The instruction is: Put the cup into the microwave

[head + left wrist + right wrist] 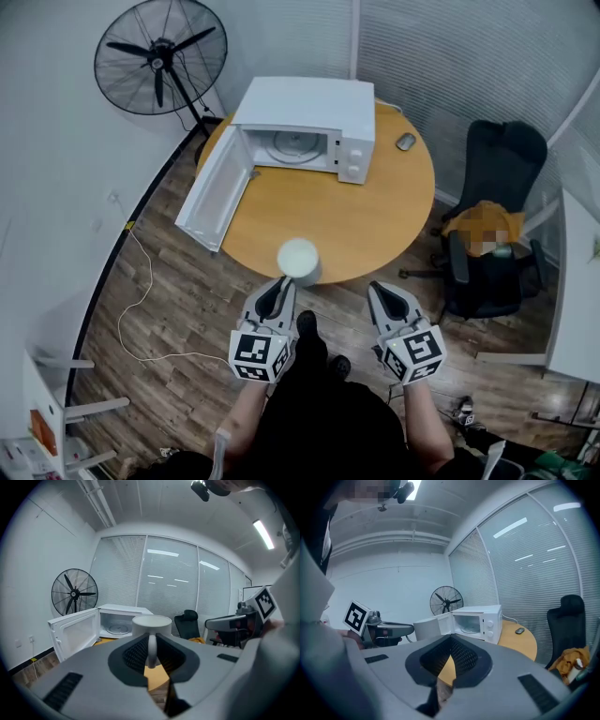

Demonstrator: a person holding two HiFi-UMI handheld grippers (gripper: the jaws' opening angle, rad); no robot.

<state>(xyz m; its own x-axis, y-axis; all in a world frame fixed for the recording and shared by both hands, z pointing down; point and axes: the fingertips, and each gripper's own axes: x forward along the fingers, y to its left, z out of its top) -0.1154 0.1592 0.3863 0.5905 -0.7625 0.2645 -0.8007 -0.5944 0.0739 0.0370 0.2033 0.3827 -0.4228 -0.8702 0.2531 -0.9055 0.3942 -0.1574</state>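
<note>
A white cup (300, 260) is near the front edge of the round wooden table (366, 220). My left gripper (280, 284) is shut on the cup's handle. In the left gripper view the handle (151, 649) stands upright between the jaws, with the cup body (151, 623) just beyond. The white microwave (305, 122) sits at the table's far side with its door (214, 187) swung wide open to the left and its glass turntable (118, 629) showing. My right gripper (382, 292) hovers off the table's front edge, shut and holding nothing (449, 662).
A small dark object (405, 142) lies on the table right of the microwave. A black office chair (497, 220) with an orange item stands to the right. A standing fan (159, 58) is at the back left, and a thin cable (141, 291) runs across the wooden floor.
</note>
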